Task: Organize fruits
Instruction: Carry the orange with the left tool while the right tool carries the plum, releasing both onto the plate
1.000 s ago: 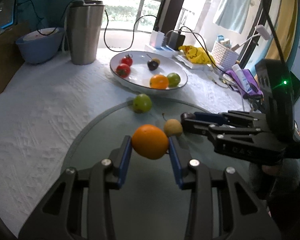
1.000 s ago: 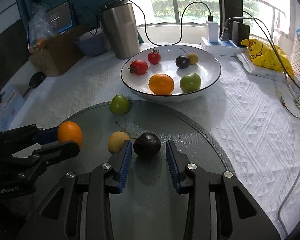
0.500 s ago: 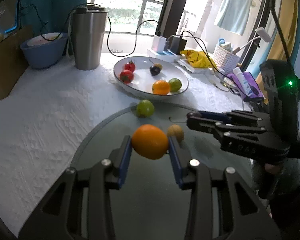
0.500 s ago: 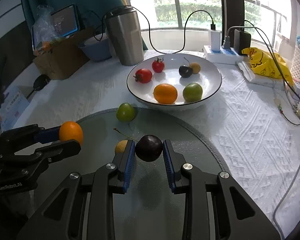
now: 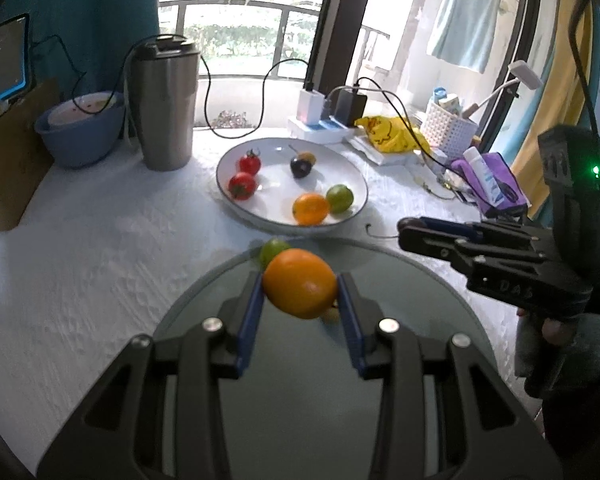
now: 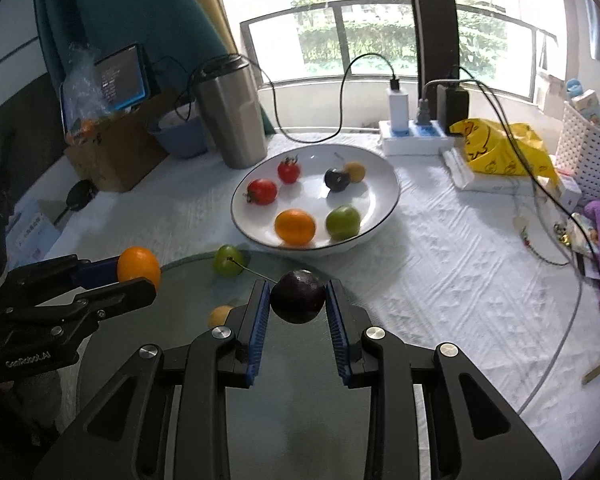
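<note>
Orange fruit point(image 5: 300, 289) clamped in L gripper point(image 5: 300, 300), raised over glass; R gripper point(image 6: 298, 300) grips dark plum point(image 6: 298, 297), aimed at plate point(image 6: 380, 222)

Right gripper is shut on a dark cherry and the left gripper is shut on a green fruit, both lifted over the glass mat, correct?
Not quite. The left gripper is shut on an orange fruit, not a green one, as the left wrist view shows. The green fruit sits on the glass mat. The rest holds: the right gripper is shut on the dark cherry.
</note>
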